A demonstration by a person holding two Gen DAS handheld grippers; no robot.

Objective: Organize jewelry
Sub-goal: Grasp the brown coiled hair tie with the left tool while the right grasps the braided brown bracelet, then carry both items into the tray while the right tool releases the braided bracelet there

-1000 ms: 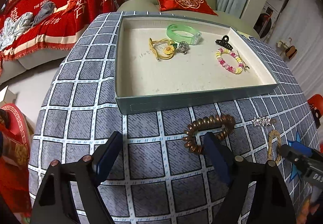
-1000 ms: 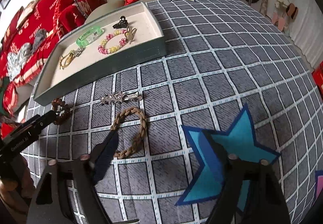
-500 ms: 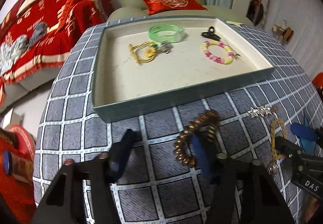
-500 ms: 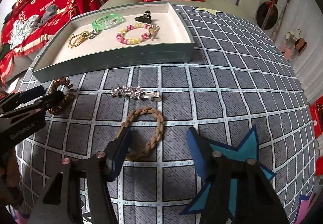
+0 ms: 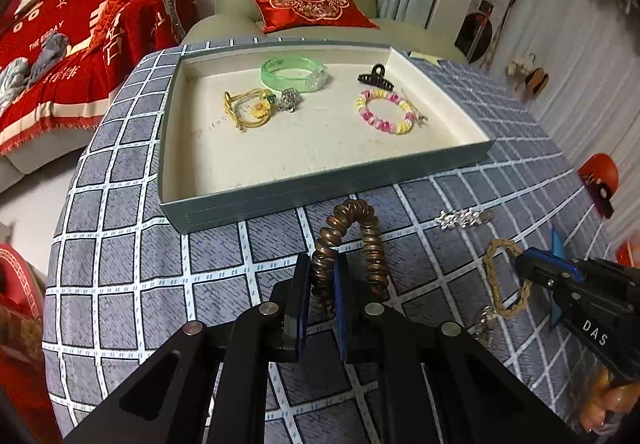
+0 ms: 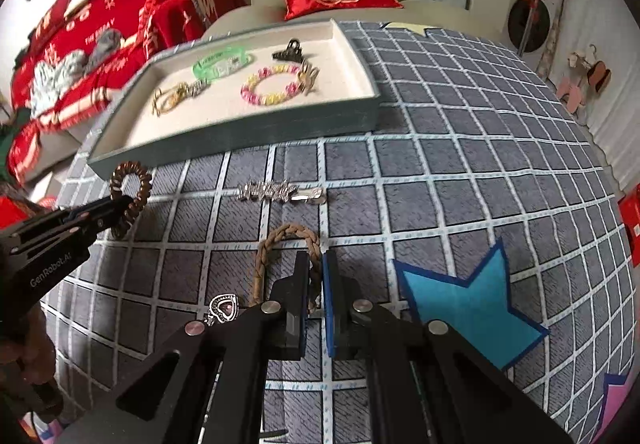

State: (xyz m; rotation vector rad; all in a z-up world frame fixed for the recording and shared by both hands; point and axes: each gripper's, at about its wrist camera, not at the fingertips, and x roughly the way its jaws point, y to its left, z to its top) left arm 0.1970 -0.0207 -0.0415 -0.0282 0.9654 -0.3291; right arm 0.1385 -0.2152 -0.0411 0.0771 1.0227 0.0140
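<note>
My left gripper (image 5: 320,280) is shut on a brown spiral hair tie (image 5: 356,240) just in front of the grey-green tray (image 5: 320,192); it also shows in the right wrist view (image 6: 130,188). My right gripper (image 6: 316,276) is shut on a tan braided bracelet (image 6: 280,244) lying on the checked cloth; the bracelet also shows in the left wrist view (image 5: 500,276). A silver star hair clip (image 6: 276,191) lies between them. The tray holds a green bangle (image 5: 294,72), a yellow flower tie (image 5: 250,109), a pink-yellow bead bracelet (image 5: 384,112) and a black claw clip (image 5: 374,78).
A silver heart pendant (image 6: 224,308) lies left of my right gripper. A blue star patch (image 6: 464,304) marks the cloth at the right. A sofa with a red cushion (image 5: 308,2) and red blanket (image 5: 60,44) stands behind the table.
Both grippers moved forward and shut: the left on the spiral hair tie, the right on the braided bracelet.
</note>
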